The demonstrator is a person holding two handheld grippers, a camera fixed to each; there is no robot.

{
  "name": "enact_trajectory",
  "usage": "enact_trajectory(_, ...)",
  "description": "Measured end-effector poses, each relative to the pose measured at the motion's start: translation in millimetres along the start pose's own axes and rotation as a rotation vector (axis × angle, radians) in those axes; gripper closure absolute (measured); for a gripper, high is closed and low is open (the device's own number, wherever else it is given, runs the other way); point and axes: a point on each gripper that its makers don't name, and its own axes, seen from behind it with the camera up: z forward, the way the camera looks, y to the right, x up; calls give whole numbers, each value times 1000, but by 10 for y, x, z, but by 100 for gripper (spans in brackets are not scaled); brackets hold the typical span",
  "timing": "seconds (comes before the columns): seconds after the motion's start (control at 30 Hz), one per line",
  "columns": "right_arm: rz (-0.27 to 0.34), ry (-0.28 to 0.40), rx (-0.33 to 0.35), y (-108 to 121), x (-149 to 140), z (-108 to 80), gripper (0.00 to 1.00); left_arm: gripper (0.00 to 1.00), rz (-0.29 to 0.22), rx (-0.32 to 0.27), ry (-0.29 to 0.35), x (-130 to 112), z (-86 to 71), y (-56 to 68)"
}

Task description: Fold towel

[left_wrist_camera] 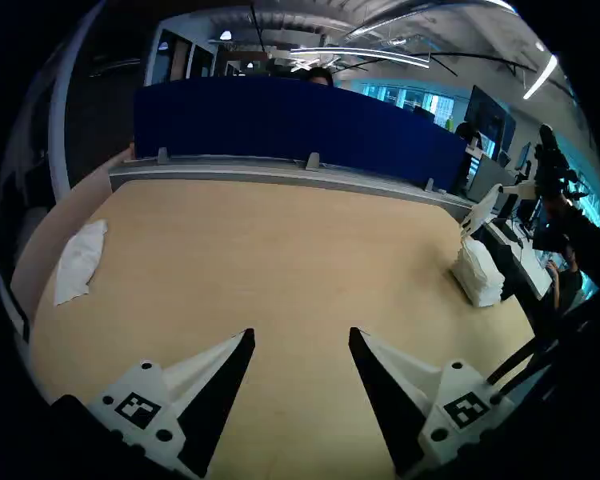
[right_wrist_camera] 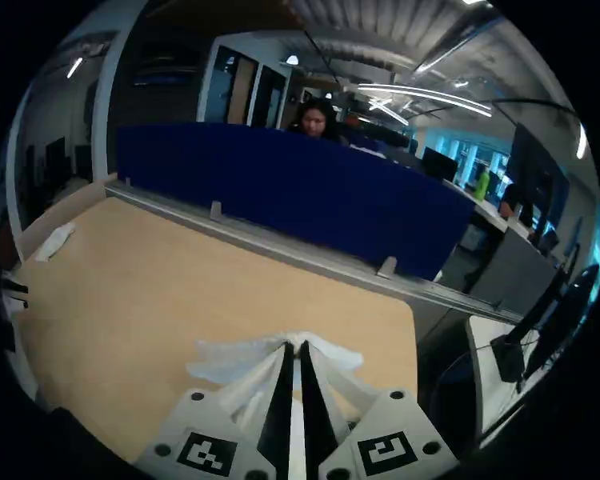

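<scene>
Left hand-held gripper point(left_wrist_camera: 301, 330) gapes wide over the bare tabletop point(left_wrist_camera: 284, 248), holding nothing. A loose towel point(left_wrist_camera: 80, 260) lies crumpled far left near the edge; a folded stack point(left_wrist_camera: 478, 274) sits far right. Soft, light, floppy cloth, I judge, best pinched at a corner. Right gripper view: the right hand-held gripper point(right_wrist_camera: 297, 346) is narrowed to a slit, seemingly pinching the stack's top cloth. The layers beneath are hidden under its fingers, and the loose towel is only a small smudge far off

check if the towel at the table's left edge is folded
Not folded: the towel lies rumpled and uneven on the table.
</scene>
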Motion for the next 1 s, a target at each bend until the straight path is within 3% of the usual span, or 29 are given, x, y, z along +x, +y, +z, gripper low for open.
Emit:
enact_trajectory(0.4,53,-71,-35,187,-650,-263,94,13,11,-10,-4,-15,-7,62)
enact_trajectory(1.0,199,-225,-88,333,-1858,-336,94,13,30,-7,-10,-40,-33,84)
